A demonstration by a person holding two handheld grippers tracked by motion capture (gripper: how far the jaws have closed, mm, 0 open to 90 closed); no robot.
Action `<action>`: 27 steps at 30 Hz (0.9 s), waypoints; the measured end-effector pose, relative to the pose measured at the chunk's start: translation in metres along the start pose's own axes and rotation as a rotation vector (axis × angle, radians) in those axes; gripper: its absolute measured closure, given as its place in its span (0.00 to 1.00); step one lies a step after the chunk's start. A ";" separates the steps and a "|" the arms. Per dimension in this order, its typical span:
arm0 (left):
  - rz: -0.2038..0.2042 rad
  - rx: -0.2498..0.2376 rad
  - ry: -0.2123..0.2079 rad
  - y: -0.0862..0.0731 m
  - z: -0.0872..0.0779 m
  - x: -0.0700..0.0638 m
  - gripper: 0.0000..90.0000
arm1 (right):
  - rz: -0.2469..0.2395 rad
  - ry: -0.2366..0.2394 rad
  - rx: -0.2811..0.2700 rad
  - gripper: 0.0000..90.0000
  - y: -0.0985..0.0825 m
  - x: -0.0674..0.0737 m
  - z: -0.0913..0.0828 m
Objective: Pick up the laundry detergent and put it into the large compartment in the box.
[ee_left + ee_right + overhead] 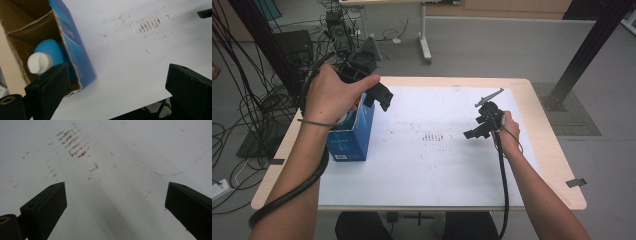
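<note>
The left gripper (371, 92) hangs with its jaws spread wide and empty just above the open blue box (354, 135), which stands at about nine o'clock on the white table sheet (432, 170). Inside the box a blue bottle (50, 53) with a white cap (39, 62) stands upright. At about three o'clock the right gripper (482, 125) hovers over the bare sheet, also wide open and empty, with reddish smudges (72, 141) ahead of it.

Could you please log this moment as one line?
left tongs: open, above box | bottle: inside box | right tongs: open, empty
</note>
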State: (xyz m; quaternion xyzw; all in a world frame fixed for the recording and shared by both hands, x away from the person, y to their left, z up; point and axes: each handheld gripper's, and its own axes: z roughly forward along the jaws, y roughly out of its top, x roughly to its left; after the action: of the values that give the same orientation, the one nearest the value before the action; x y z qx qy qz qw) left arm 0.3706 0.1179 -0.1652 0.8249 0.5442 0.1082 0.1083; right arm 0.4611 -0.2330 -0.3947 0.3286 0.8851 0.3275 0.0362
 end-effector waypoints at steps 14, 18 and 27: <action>0.056 0.053 -0.060 0.000 0.037 -0.031 0.07 | 0.005 -0.002 -0.002 0.04 -0.004 0.004 -0.011; 0.061 0.058 -0.067 -0.001 0.046 -0.038 0.07 | 0.001 -0.002 -0.004 0.04 -0.004 0.005 -0.013; 0.092 0.060 -0.087 -0.002 0.066 -0.052 0.07 | -0.003 0.007 -0.005 0.04 -0.004 0.006 -0.012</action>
State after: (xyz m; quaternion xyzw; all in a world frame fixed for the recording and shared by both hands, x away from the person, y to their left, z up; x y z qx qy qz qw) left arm 0.3687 0.0668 -0.2319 0.8557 0.5037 0.0605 0.1020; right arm 0.4509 -0.2389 -0.3867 0.3261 0.8849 0.3309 0.0346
